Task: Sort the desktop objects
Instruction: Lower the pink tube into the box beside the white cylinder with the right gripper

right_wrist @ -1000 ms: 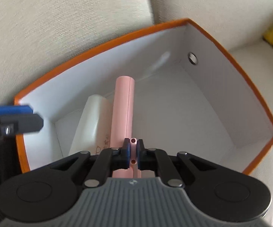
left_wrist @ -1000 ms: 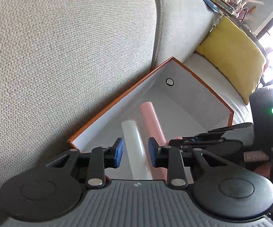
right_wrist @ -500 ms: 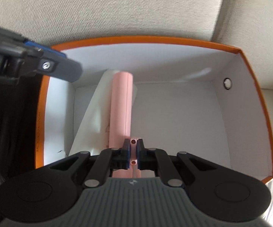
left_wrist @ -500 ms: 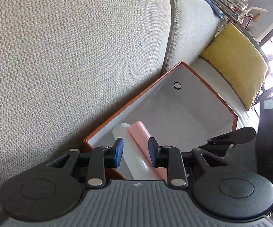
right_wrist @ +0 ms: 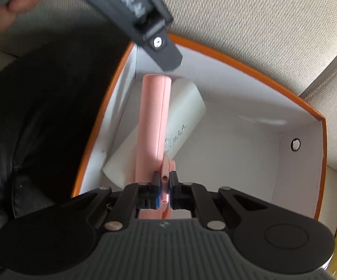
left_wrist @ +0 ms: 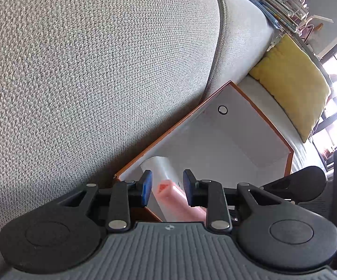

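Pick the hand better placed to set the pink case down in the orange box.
Right. Its tool is already shut on the pink case's tab, over the orange box beside the white tube. Left tool is open, holding nothing.

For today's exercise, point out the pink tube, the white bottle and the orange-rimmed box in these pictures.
pink tube (right_wrist: 153, 116), right wrist view, mid-length of its body.
white bottle (right_wrist: 184, 114), right wrist view, its side.
orange-rimmed box (right_wrist: 261, 79), right wrist view, far rim.

Daylight glare blown out at right; fisheye bending edges; right-wrist view motion-blurred.
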Tool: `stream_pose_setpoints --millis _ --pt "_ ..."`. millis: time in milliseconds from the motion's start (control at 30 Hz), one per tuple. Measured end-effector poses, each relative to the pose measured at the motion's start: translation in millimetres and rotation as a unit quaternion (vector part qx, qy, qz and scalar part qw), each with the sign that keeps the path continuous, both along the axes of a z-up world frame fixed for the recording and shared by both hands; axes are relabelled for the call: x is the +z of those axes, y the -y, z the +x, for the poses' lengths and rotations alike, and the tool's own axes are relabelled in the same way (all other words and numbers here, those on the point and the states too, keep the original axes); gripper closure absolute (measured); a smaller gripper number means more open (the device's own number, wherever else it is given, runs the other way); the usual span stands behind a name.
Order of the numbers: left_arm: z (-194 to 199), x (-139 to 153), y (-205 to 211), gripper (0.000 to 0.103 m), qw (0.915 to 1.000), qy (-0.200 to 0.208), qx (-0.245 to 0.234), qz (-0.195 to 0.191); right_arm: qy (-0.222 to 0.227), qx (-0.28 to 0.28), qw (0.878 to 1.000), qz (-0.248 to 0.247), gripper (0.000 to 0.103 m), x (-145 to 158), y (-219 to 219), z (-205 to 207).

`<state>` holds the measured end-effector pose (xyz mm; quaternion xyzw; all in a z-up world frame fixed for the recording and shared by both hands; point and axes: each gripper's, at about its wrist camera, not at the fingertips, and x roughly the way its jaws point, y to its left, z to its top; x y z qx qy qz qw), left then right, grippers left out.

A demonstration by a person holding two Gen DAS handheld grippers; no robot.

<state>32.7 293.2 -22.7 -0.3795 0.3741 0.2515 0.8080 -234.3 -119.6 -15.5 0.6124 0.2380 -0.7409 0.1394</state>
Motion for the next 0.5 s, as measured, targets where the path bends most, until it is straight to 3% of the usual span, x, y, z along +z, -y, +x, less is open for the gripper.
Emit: stream_pose_setpoints --millis 100,267,367,500 --pt "-16 -2 6 0.071 1.0 0.001 -0.002 0.003 -0.001 -0.012 1.0 -0.009 0.097 4 -6 0" --pt "-26 -1 7 0.071 0.9999 0.0 -0.01 0.008 -0.017 -0.098 0.995 -0.008 0.097 7 -40 -18" --pt "-21 1 9 0.071 0.9987 -0.005 -0.047 0.015 -0.011 -0.16 0.987 -0.001 0.097 3 -64 -31" --pt "-14 4 17 0.071 0.9965 -0.03 -0.077 0.002 -0.003 -0.225 0.974 -0.028 0.097 1 -94 -37"
